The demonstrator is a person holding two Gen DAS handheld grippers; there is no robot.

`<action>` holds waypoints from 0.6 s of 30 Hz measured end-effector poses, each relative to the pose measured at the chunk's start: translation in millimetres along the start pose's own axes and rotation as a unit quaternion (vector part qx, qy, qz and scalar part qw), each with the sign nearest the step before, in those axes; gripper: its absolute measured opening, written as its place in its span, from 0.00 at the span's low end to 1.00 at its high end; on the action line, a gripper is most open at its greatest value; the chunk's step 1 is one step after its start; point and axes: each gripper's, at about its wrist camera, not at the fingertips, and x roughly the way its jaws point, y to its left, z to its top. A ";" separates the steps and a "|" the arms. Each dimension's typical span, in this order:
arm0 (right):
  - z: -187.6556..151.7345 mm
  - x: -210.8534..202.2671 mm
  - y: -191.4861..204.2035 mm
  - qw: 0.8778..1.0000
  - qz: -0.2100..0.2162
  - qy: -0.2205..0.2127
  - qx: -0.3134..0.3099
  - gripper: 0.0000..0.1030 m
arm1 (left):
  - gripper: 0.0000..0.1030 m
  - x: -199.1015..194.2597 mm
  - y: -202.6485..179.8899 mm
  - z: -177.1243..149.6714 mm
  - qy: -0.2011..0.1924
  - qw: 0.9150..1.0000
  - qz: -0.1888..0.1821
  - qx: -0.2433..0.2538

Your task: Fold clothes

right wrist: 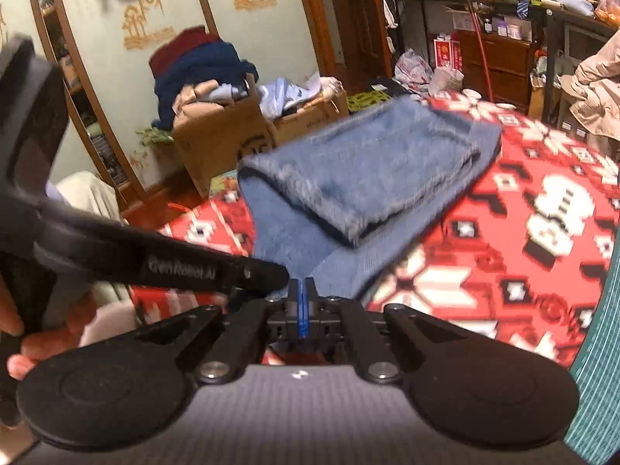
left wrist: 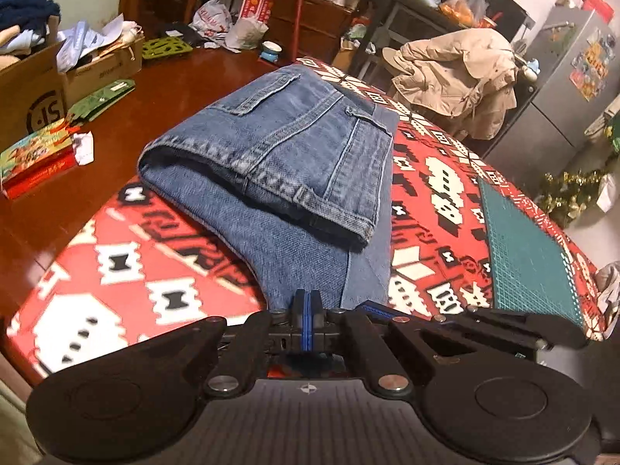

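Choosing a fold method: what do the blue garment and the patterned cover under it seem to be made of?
Blue garment: looks like denim, washed matte blue, with a twill weave and stitched seams. Patterned cover: probably printed woven cloth, matte red, white and black; the fibre cannot be told.

One pair of jeans [left wrist: 294, 147], one patterned cloth [left wrist: 128, 271], one green mat [left wrist: 523, 255], two cardboard boxes [left wrist: 27, 89].

Blue jeans [left wrist: 294, 147], seemingly red-patterned cloth [left wrist: 438, 193]

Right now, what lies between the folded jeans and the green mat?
In the left wrist view, only bare red patterned cloth separates the jeans from the green mat.
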 end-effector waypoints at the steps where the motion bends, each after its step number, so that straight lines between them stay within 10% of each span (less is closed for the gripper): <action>1: -4.4 -1.6 -0.7 1.000 0.003 -0.002 0.007 0.00 | 0.01 -1.6 -1.7 -2.8 0.005 1.000 0.002 0.004; 13: 11.6 -17.4 -17.5 1.000 0.003 -0.008 0.022 0.02 | 0.01 -24.4 -4.3 12.7 -0.061 0.998 -0.017 0.005; 18: 24.6 20.0 -28.2 0.999 -0.025 0.004 0.029 0.02 | 0.01 14.5 7.9 18.4 -0.025 1.000 0.009 -0.006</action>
